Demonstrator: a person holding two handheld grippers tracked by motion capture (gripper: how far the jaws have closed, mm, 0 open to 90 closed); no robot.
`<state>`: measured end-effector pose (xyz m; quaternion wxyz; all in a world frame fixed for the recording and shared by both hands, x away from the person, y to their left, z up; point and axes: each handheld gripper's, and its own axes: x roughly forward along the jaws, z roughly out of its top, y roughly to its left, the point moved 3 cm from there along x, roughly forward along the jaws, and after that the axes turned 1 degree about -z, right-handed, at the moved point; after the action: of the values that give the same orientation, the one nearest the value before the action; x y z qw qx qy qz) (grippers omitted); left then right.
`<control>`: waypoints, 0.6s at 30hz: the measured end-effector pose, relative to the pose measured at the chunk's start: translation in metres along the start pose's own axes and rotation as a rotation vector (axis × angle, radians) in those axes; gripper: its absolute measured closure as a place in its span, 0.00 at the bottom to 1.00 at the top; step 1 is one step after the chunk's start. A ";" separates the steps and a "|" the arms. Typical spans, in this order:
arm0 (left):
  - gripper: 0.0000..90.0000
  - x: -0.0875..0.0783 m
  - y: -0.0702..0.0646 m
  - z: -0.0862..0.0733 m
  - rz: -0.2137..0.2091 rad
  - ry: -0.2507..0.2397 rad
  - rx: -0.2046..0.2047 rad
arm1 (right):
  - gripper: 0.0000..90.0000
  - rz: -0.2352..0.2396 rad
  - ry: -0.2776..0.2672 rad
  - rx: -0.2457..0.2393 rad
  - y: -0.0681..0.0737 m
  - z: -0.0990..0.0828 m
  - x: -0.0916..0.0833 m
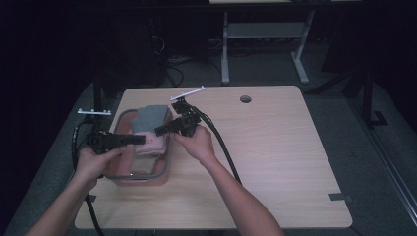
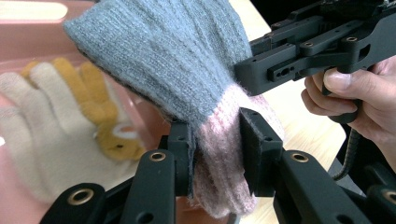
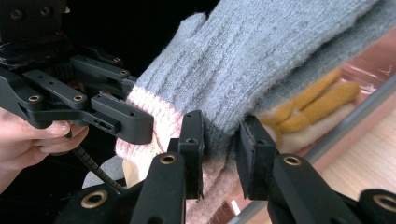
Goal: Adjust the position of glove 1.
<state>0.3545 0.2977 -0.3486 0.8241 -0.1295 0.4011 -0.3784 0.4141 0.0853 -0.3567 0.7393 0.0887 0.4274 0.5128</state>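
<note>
A grey knitted glove (image 1: 149, 118) with a pink cuff (image 1: 151, 143) hangs over a pink bin (image 1: 164, 169) at the table's left. My left gripper (image 1: 139, 139) is shut on the pink cuff (image 2: 218, 156) from the left side. From the right, my right gripper (image 1: 160, 130) is shut on the same glove, where grey wool meets the cuff (image 3: 218, 135). In the left gripper view, the glove's grey part (image 2: 163, 51) fans out above the jaws, with the right gripper (image 2: 250, 77) beyond it. The left gripper (image 3: 135, 128) faces me in the right gripper view.
A cream and yellow glove (image 2: 60, 116) lies in the pink bin (image 2: 28, 28), below the held glove; it appears again (image 3: 308, 109) in the right gripper view. The wooden table (image 1: 275, 147) spreads out right of the bin, with a round hole (image 1: 245, 99) near its far edge.
</note>
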 end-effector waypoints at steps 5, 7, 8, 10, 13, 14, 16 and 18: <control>0.76 0.000 0.007 -0.003 0.012 0.010 -0.008 | 0.82 0.006 0.014 0.015 -0.002 0.000 0.009; 0.76 0.000 0.010 -0.004 0.018 0.013 -0.009 | 0.81 0.008 0.018 0.018 -0.003 0.000 0.013; 0.76 0.000 0.011 -0.005 0.021 0.013 -0.009 | 0.81 0.007 0.024 0.019 -0.004 -0.001 0.015; 0.76 -0.001 0.015 -0.006 0.027 0.014 -0.011 | 0.81 0.006 0.027 0.017 -0.005 0.000 0.019; 0.76 -0.002 0.019 -0.008 0.033 0.016 -0.024 | 0.81 0.006 0.033 0.018 -0.006 0.001 0.026; 0.76 -0.003 0.021 -0.009 0.035 0.018 -0.028 | 0.81 0.007 0.036 0.023 -0.006 0.001 0.027; 0.76 -0.003 0.024 -0.010 0.037 0.020 -0.033 | 0.81 0.011 0.035 0.026 -0.006 0.001 0.031; 0.76 -0.003 0.026 -0.011 0.048 0.025 -0.030 | 0.81 0.012 0.047 0.027 -0.008 0.000 0.035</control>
<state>0.3582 0.3190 -0.3678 0.8258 -0.1271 0.4201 -0.3540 0.4234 0.1112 -0.3798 0.7247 0.0892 0.4512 0.5131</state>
